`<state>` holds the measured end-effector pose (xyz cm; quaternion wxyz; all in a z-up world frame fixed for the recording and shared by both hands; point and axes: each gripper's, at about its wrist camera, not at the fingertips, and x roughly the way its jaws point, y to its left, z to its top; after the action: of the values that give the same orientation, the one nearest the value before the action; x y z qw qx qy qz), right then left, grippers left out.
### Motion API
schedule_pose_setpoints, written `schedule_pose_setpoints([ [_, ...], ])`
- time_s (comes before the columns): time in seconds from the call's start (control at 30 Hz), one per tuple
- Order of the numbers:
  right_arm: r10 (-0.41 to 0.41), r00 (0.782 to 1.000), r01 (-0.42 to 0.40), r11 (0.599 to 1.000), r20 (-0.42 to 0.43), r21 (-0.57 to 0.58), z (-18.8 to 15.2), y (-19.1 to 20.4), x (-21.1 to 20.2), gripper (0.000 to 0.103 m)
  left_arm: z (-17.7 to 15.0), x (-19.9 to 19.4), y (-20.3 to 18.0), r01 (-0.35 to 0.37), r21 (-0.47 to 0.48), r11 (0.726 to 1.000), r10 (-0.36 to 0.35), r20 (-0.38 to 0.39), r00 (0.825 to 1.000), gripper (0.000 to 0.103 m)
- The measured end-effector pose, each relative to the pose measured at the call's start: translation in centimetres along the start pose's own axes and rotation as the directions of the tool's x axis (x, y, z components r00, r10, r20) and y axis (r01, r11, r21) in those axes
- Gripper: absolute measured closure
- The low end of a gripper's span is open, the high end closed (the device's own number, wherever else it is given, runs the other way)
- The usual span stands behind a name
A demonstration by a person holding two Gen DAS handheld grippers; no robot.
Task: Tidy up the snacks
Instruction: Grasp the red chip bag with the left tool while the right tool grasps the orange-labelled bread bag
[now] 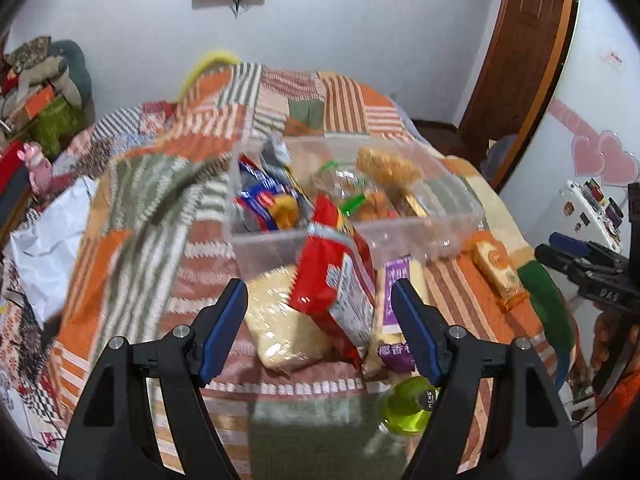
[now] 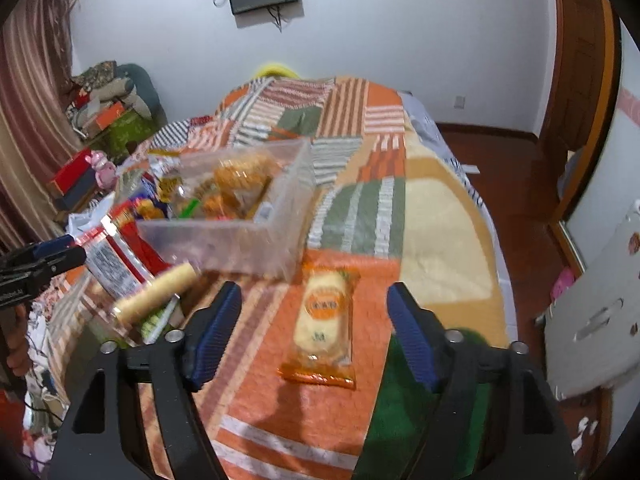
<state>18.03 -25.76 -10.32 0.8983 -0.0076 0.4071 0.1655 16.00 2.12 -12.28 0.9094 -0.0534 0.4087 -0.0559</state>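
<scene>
A clear plastic bin [image 1: 400,236] [image 2: 240,248] sits on the patchwork blanket, holding several snacks. In the left wrist view my left gripper [image 1: 320,300] is open, its fingers on either side of a red snack bag [image 1: 340,276] that leans on a pale cracker pack [image 1: 280,320] and a purple-labelled pack [image 1: 394,292]. In the right wrist view my right gripper [image 2: 314,312] is open above an orange-wrapped cake [image 2: 324,328] [image 1: 498,272] lying flat on the blanket. The right gripper also shows at the left view's right edge [image 1: 560,254].
A green bottle [image 1: 408,404] lies near the blanket's front edge. A white cabinet [image 2: 592,320] stands to the right, beside a wooden door [image 2: 580,60]. Boxes and clutter [image 2: 100,120] pile up at the far left. The blanket's far side [image 2: 340,108] is flat.
</scene>
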Motion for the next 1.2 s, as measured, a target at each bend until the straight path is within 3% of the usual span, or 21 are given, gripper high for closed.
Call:
schedule_pose_setpoints([
  [0.2,0.0,0.998,0.0,1.0,-0.059,0.0,-1.4,-0.4,2.5,0.03,-0.5,2.1,-0.7,0.009,-0.007,1.0,-0.01,-0.035,0.999,0.03],
  [0.37,0.014,0.996,-0.012,1.0,-0.087,0.018,-2.0,-1.1,4.1,0.03,-0.5,3.5,-0.9,0.024,-0.019,1.0,-0.025,-0.059,0.998,0.048],
  [0.5,0.025,0.994,-0.021,0.999,-0.111,0.03,-2.3,-1.3,5.1,0.044,-0.6,4.6,-0.8,0.033,-0.031,0.999,-0.035,-0.078,0.996,0.065],
  [0.7,0.016,0.994,-0.014,1.0,-0.112,0.015,-2.6,-1.1,5.7,0.065,-0.9,5.1,-0.8,0.068,-0.049,0.997,-0.071,-0.069,0.995,0.075],
  [0.8,0.012,0.994,-0.011,1.0,-0.106,0.006,-2.5,-0.8,5.6,0.069,-0.9,4.9,-0.8,0.091,-0.065,0.994,-0.094,-0.058,0.994,0.08],
  [1.2,0.025,1.0,-0.025,1.0,-0.018,0.002,-1.5,-0.1,2.0,0.071,-0.1,1.0,-1.5,0.049,-0.012,0.999,-0.049,0.042,0.998,0.082],
])
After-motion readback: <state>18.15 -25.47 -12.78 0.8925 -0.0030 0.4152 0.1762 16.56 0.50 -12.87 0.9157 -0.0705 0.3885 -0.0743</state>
